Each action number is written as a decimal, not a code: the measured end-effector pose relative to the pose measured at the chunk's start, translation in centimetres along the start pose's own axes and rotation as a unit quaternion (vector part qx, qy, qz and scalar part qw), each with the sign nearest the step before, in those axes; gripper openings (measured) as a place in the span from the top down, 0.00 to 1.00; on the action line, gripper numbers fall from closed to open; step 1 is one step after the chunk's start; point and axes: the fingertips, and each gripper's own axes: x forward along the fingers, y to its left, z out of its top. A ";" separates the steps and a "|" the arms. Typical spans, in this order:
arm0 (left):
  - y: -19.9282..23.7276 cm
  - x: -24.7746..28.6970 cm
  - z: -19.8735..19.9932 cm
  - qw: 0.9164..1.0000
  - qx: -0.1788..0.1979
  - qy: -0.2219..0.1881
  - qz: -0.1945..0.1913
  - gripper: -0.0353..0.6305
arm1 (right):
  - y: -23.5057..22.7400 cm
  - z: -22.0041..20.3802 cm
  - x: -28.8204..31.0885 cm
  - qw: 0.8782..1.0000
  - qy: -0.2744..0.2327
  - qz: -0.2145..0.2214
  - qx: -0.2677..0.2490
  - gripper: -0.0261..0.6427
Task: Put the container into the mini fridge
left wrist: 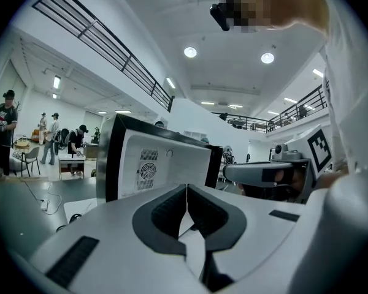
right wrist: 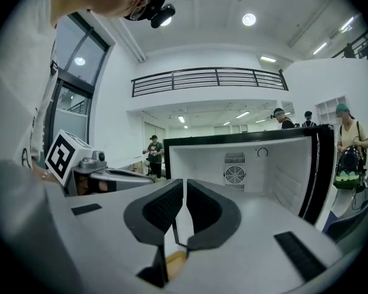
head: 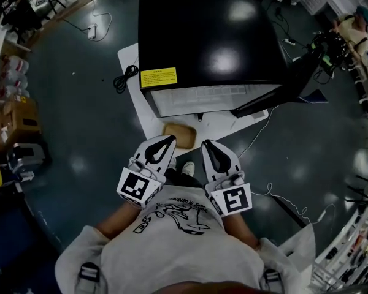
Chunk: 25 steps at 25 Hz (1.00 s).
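1. The container (head: 178, 133), a shallow tan tray, is lying on a white board (head: 138, 112) that is resting on the dark glossy floor (head: 80, 146). It is sitting at 6 o'clock from the open mini fridge (head: 202, 41) and at 12 o'clock from both grippers.
2. Around it, cardboard boxes (head: 15, 112) are piling up at 9 o'clock, a black cable (head: 124, 78) is coiling on the board at 10 o'clock, the fridge door (head: 276, 90) is standing open toward 3 o'clock, and a person (head: 354, 29) is working at 2 o'clock.
3. The container's long axis is running roughly from 9 to 3 o'clock in the head view, slightly skewed.
4. The left gripper (head: 169, 141) is keeping its jaws together on nothing, and the right gripper (head: 206, 144) is doing likewise.
5. The gripper tips are covering the container's near edge. In the right gripper view only a tan sliver of it is showing below the jaws, and its contents are impossible to make out.
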 end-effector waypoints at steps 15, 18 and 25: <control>2.6 1.0 -8.9 0.997 -0.001 0.077 0.016 0.89 | -1.5 -9.6 2.8 0.996 0.083 -0.010 -0.006 0.88; 2.7 1.3 -10.5 0.995 0.003 0.098 0.014 0.89 | -1.7 -11.4 3.4 0.995 0.101 -0.016 -0.004 0.87; 4.1 2.2 -15.1 0.991 0.004 0.134 0.017 0.88 | -2.9 -16.0 4.4 0.991 0.129 -0.029 -0.001 0.86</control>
